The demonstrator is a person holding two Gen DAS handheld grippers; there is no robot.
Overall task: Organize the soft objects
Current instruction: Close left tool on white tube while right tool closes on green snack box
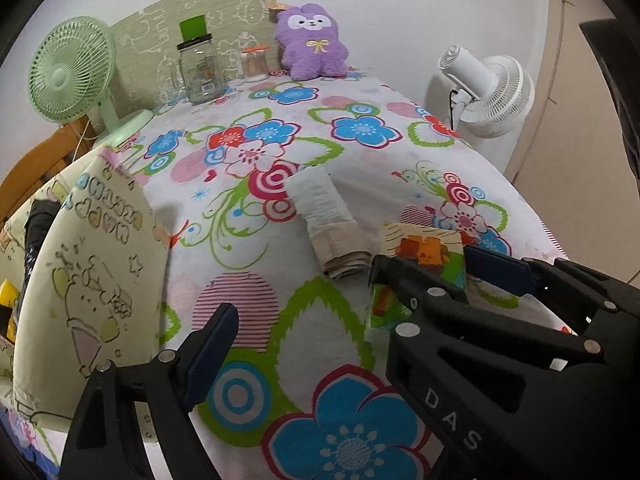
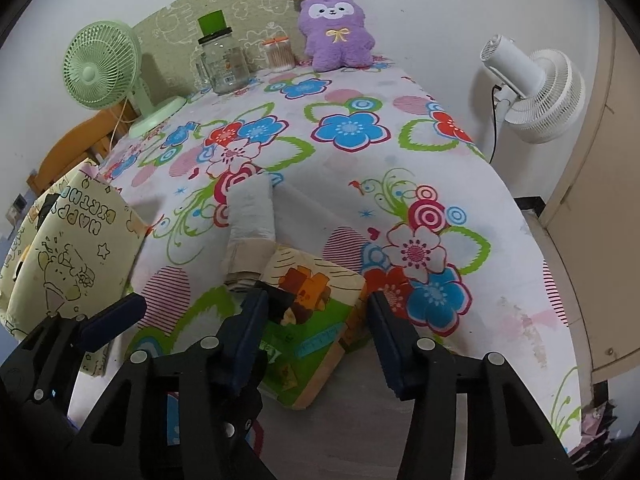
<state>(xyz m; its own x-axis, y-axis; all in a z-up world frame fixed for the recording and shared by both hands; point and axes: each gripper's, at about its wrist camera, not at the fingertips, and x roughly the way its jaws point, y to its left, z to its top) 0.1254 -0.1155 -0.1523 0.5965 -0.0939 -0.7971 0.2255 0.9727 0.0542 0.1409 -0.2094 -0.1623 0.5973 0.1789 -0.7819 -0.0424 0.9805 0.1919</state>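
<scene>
Right wrist view: the right gripper (image 2: 318, 316) straddles a small printed cushion (image 2: 316, 320) lying at the near edge of the flowered bedspread (image 2: 400, 168). Its two blue-padded fingers (image 2: 386, 340) flank the cushion's sides, but I cannot tell whether the pads already press the fabric or stand just off it. Approaching across the cushion's narrow width looks chosen so the soft body can be pinched without folding.

The left gripper (image 1: 348, 292) hangs with its jaws wide apart and nothing between them, low over the near left part of the bedspread, beside the right gripper; it seems kept free for the next item.

Touching the cushion's far side lies a rolled towel (image 1: 326, 220), cream and white, pointing toward the bedspread's middle. A large cream pillow (image 1: 96, 264) with cartoon drawings leans at the left edge.

Along the far edge a purple plush toy (image 2: 336, 32) sits upright against the wall, perhaps already tidied there, with a glass jar (image 2: 222, 64) and a swab container (image 2: 279, 56) beside it. A green fan (image 1: 68, 72) stands at the far left corner; a white fan (image 2: 536, 92) stands off the right edge.
</scene>
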